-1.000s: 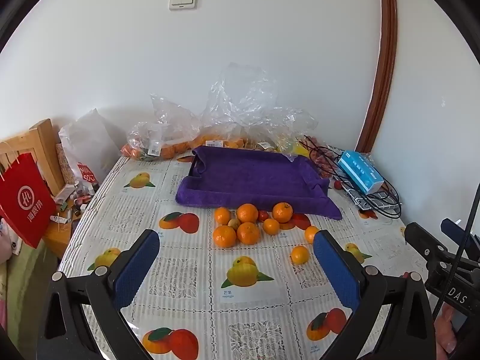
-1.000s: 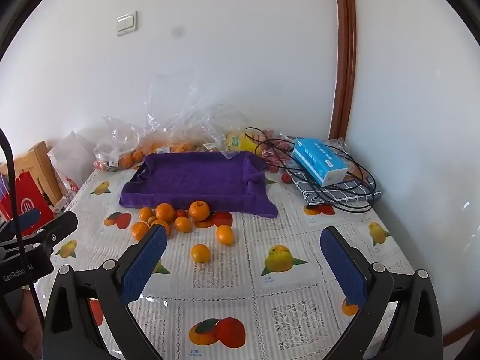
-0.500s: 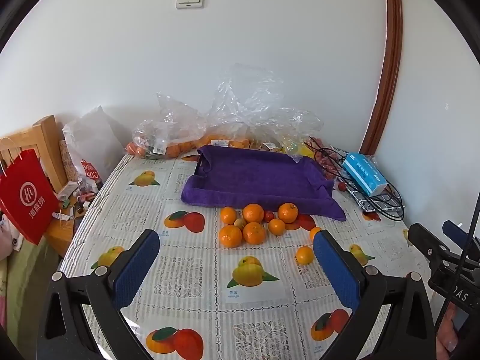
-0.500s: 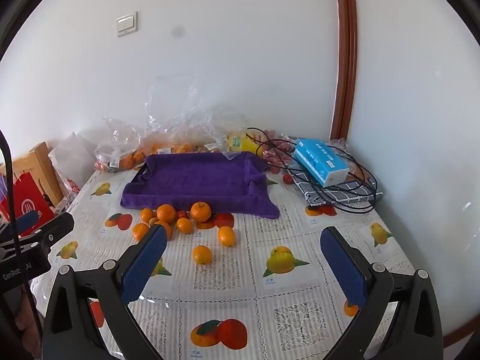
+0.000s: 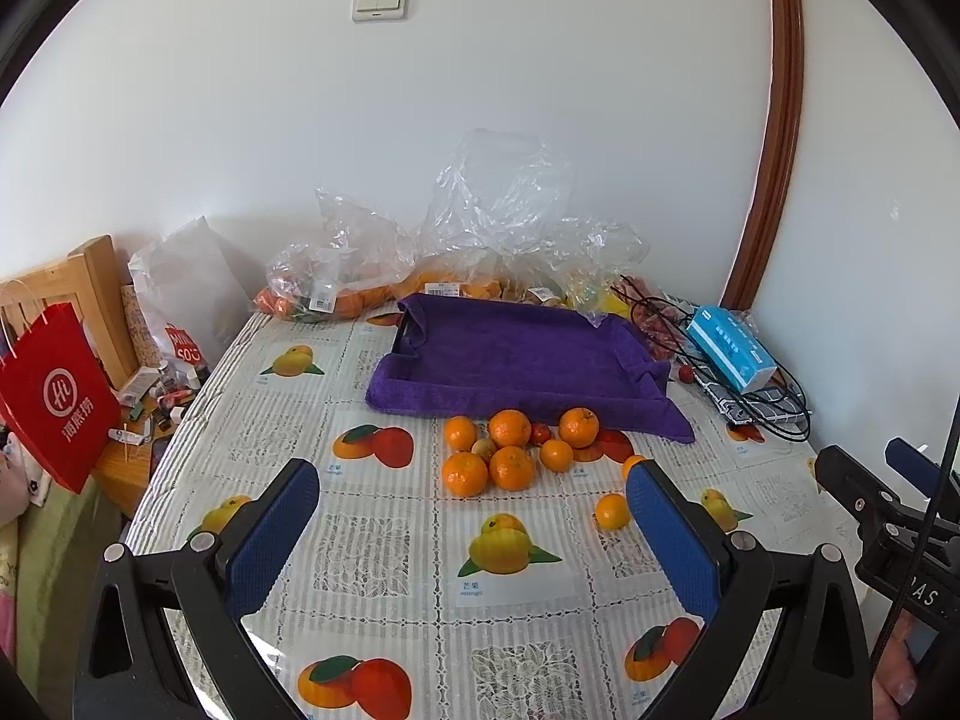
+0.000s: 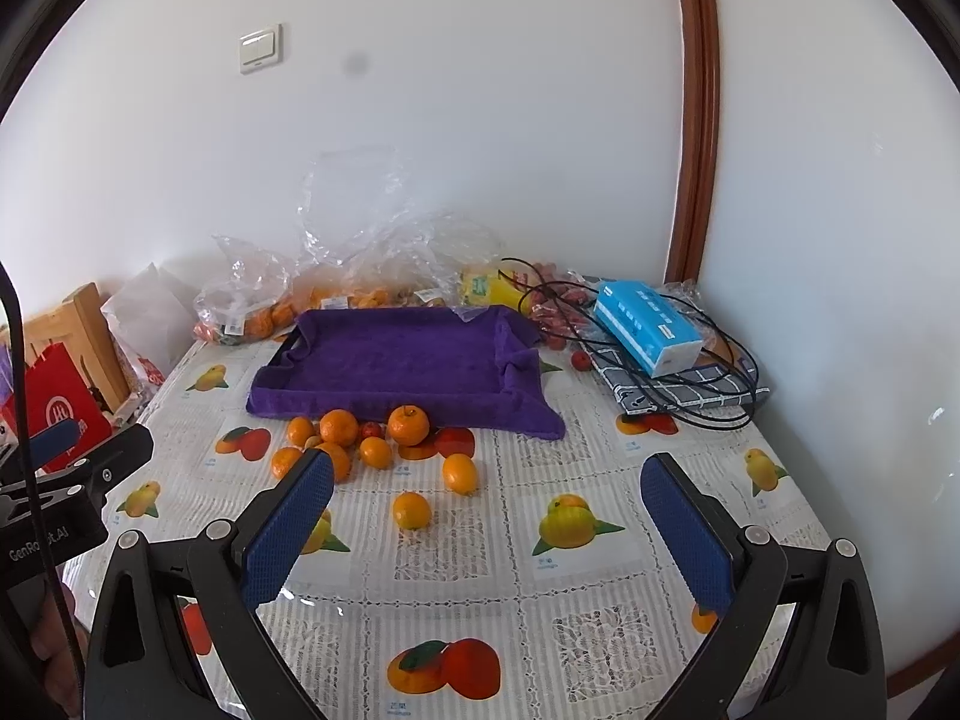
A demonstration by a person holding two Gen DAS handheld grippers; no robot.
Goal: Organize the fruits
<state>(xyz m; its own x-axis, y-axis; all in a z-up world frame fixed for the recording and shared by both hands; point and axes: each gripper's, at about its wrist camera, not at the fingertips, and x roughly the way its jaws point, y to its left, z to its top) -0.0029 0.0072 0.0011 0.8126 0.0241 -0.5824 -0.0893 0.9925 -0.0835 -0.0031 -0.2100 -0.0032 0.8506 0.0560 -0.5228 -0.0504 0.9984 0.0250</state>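
Several oranges (image 5: 511, 450) (image 6: 360, 438) lie in a cluster on the fruit-print tablecloth, just in front of a tray lined with a purple towel (image 5: 516, 354) (image 6: 396, 360). Two small red fruits sit among them. Two loose oranges (image 5: 612, 511) (image 6: 411, 510) lie nearer to me. My left gripper (image 5: 471, 495) hovers open above the table, short of the cluster. My right gripper (image 6: 486, 489) is open too, above the loose oranges' right side. Nothing is between either pair of blue pads.
Clear plastic bags of fruit (image 5: 468, 252) pile against the back wall. A blue tissue box (image 6: 648, 327) rests on black cables and a checked cloth at the right. A red paper bag (image 5: 54, 396) hangs off the table's left edge beside a wooden chair.
Both views have shifted slightly: the left gripper has risen and drawn back a little, so the fruit sits a bit lower and farther. Both grippers stay open; no fruit has moved.
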